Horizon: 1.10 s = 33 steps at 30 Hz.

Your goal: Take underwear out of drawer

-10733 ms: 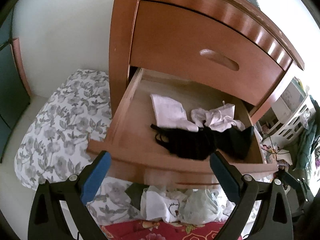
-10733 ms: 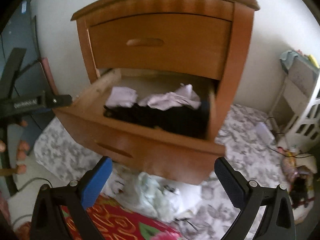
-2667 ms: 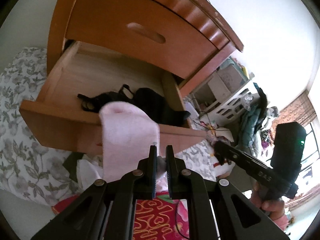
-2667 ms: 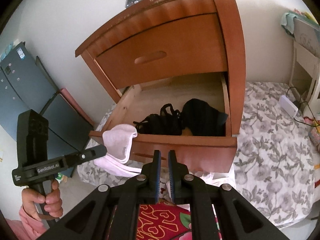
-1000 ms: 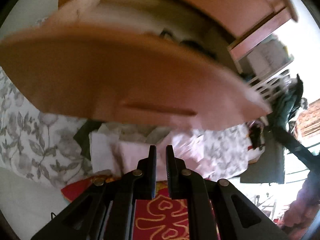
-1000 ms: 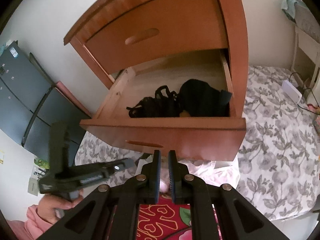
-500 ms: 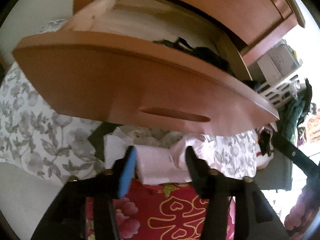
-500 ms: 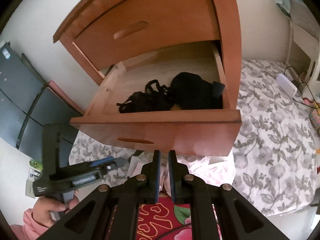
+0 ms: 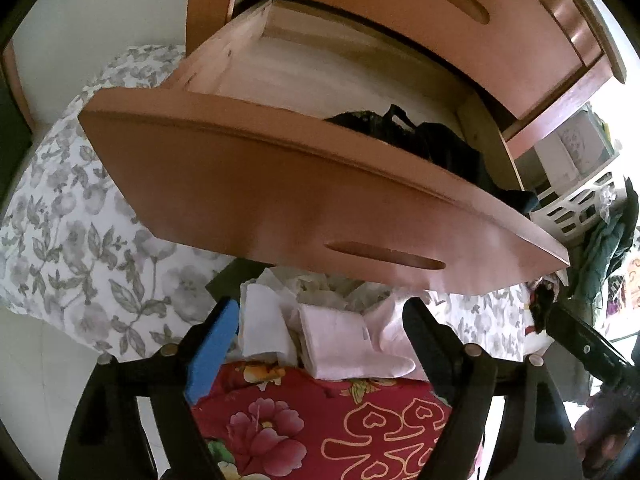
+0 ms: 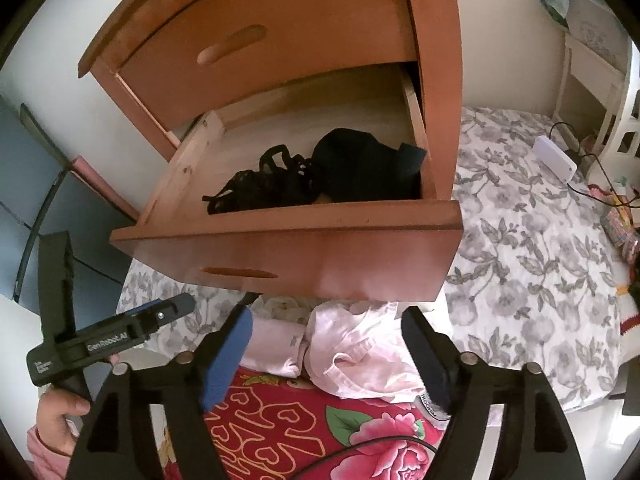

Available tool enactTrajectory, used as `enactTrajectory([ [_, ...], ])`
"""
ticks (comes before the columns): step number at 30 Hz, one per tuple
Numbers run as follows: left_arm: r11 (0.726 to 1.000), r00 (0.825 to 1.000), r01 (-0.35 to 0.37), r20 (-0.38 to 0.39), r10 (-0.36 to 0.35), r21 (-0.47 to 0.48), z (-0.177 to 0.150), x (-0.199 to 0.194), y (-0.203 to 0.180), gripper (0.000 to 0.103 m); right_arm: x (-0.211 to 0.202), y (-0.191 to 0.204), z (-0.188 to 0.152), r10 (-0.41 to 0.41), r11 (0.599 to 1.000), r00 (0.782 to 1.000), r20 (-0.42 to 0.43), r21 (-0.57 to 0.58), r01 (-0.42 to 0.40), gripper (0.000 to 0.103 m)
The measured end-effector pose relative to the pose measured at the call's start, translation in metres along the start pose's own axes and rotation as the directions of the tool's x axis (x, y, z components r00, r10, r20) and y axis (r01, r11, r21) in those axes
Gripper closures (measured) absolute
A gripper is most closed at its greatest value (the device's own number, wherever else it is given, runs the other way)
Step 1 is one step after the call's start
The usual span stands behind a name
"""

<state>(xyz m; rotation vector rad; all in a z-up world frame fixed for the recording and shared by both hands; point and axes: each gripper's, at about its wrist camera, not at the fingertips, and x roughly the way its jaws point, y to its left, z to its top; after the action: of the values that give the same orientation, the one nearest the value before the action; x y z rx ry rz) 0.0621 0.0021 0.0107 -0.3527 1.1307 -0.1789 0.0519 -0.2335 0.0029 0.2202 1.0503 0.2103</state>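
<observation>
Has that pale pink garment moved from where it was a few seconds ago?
Yes. The pale pink garment hung at the open drawer's front edge; now it lies below the drawer front, on the bedding between the right gripper's opening jaws.

A grey floral sheet (image 10: 520, 240) is spread under the drawer (image 10: 304, 248) and out to the right. A red flowered blanket (image 10: 304, 432) is laid at its near edge. Pale pink and white underwear (image 10: 352, 352) is piled where the sheet and the blanket meet, just below the drawer front. A folded white piece (image 9: 340, 340) is seen in the pile. On the drawer's floor, black underwear (image 10: 320, 176) is lying at the right side.
</observation>
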Motion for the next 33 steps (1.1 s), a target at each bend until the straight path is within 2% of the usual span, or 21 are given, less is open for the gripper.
enactTrajectory([
  [2, 1.000, 1.000, -0.003, 0.009, 0.003, -0.004, 0.000, -0.001, 0.000, 0.014, 0.001, 0.001, 0.000, -0.001, 1.000, 1.000, 0.002, -0.004, 0.001, 0.012],
  [4, 1.000, 1.000, -0.007, 0.019, 0.007, -0.009, 0.001, -0.003, 0.002, 0.011, 0.001, 0.002, -0.001, -0.005, 1.000, 1.000, 0.004, -0.012, 0.005, 0.001],
  [5, 1.000, 1.000, -0.009, 0.023, 0.010, -0.011, 0.001, -0.003, 0.002, 0.010, 0.001, 0.003, -0.001, -0.005, 1.000, 1.000, 0.008, -0.017, 0.005, 0.000],
  [15, 0.999, 0.997, -0.033, 0.071, 0.035, -0.022, 0.003, -0.014, 0.008, 0.008, -0.001, 0.003, -0.002, -0.012, 0.999, 0.999, 0.036, -0.035, 0.014, 0.000],
  [22, 1.000, 0.990, -0.013, 0.141, 0.012, 0.006, 0.007, -0.032, 0.006, 0.008, -0.009, 0.003, 0.001, -0.028, 0.998, 0.994, 0.109, -0.049, 0.033, 0.000],
  [29, 0.999, 0.965, 0.034, 0.258, -0.038, 0.019, 0.015, -0.064, 0.005, 0.008, -0.016, 0.004, 0.005, -0.022, 0.998, 0.990, 0.141, -0.053, 0.029, 0.000],
  [33, 0.998, 0.955, 0.022, 0.295, -0.036, 0.050, 0.025, -0.079, 0.004, 0.008, -0.022, 0.007, 0.011, -0.011, 0.997, 0.988, 0.156, -0.069, 0.022, 0.000],
])
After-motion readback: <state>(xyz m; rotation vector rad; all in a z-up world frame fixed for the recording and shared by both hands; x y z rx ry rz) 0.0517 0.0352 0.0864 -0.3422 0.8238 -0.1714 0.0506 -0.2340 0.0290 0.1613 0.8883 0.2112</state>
